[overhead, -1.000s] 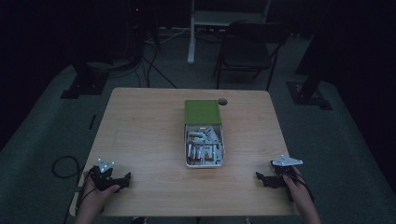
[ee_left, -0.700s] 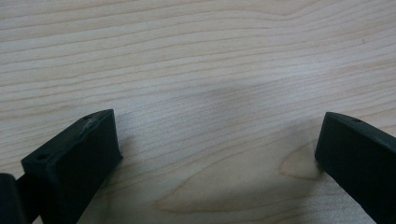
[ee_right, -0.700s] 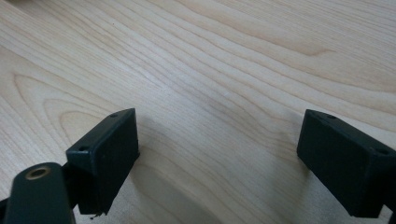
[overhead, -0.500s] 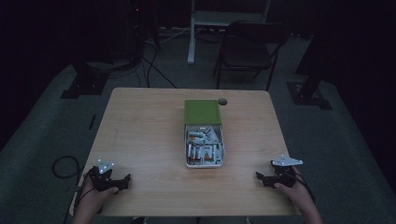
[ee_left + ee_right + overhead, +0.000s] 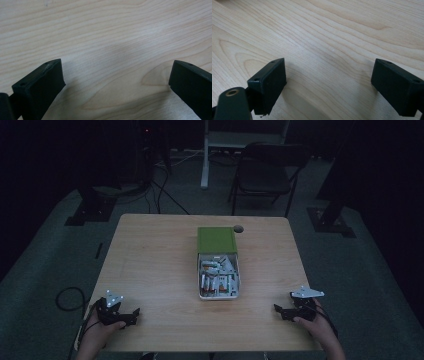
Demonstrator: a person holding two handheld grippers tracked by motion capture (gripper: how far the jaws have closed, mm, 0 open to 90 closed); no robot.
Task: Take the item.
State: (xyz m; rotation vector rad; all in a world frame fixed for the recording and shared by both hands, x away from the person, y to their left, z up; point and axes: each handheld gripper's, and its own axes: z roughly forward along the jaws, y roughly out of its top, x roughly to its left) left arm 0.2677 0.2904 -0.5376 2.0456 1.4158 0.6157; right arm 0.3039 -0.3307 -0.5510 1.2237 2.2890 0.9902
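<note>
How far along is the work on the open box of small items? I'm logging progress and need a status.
Done: the green lid is already off, lying beyond the white box of small items. In hand: nothing; the left gripper and right gripper rest open near the table front corners, apart from the box. Left: all handling of the contents.

Surface: wooden table (image 5: 150,265) | Load: white tray (image 5: 218,294) with green lid (image 5: 216,239), midway between both grippers' fingers, well apart from each.

A dim room: grey carpet (image 5: 45,255), a dark folding chair (image 5: 265,170) beyond the wooden surface (image 5: 150,265), cables (image 5: 165,195) far left.
</note>
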